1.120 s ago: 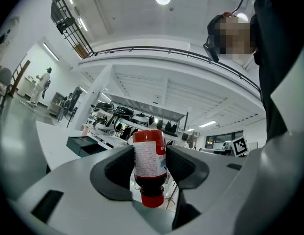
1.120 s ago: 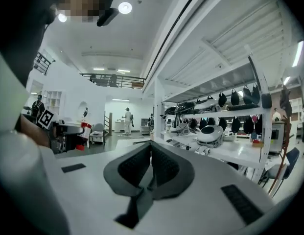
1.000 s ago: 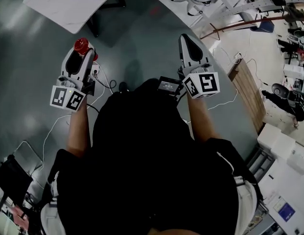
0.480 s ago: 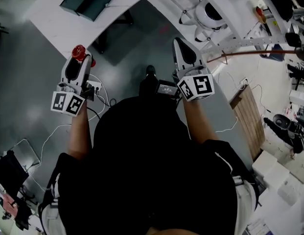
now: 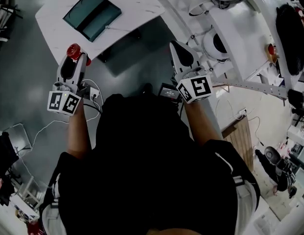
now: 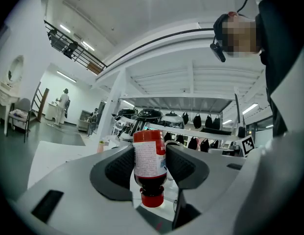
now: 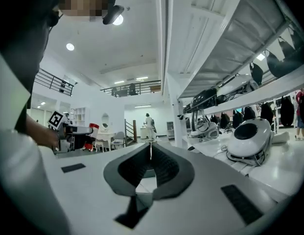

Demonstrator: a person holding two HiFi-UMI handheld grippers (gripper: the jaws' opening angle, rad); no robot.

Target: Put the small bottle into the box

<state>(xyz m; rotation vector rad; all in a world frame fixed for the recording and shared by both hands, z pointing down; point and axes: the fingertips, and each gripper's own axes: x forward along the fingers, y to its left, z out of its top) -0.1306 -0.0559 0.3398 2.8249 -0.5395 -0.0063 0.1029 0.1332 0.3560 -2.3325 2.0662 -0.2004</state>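
Observation:
My left gripper (image 5: 73, 53) is shut on a small dark bottle (image 6: 149, 165) with a white label and a red cap; the bottle hangs cap down between the pads. In the head view its red base (image 5: 73, 50) pokes out past the jaw tips, held in the air over the grey floor near a white table (image 5: 132, 6). A dark teal box (image 5: 91, 14) lies on that table, ahead of the left gripper. My right gripper (image 5: 177, 49) is shut with nothing between its jaws, which meet at the tips (image 7: 151, 148). Both are held in front of the person's body.
A long white bench (image 5: 240, 38) with white robot parts runs along the right. Cables and a power strip (image 5: 95, 82) lie on the floor below the left gripper. A wooden board (image 5: 245, 141) and clutter sit at the right; chairs stand at the far left.
The view has swung toward the white table, so the teal box has come further into view and closer. Both grippers have kept their pose, the bottle still held in the left.

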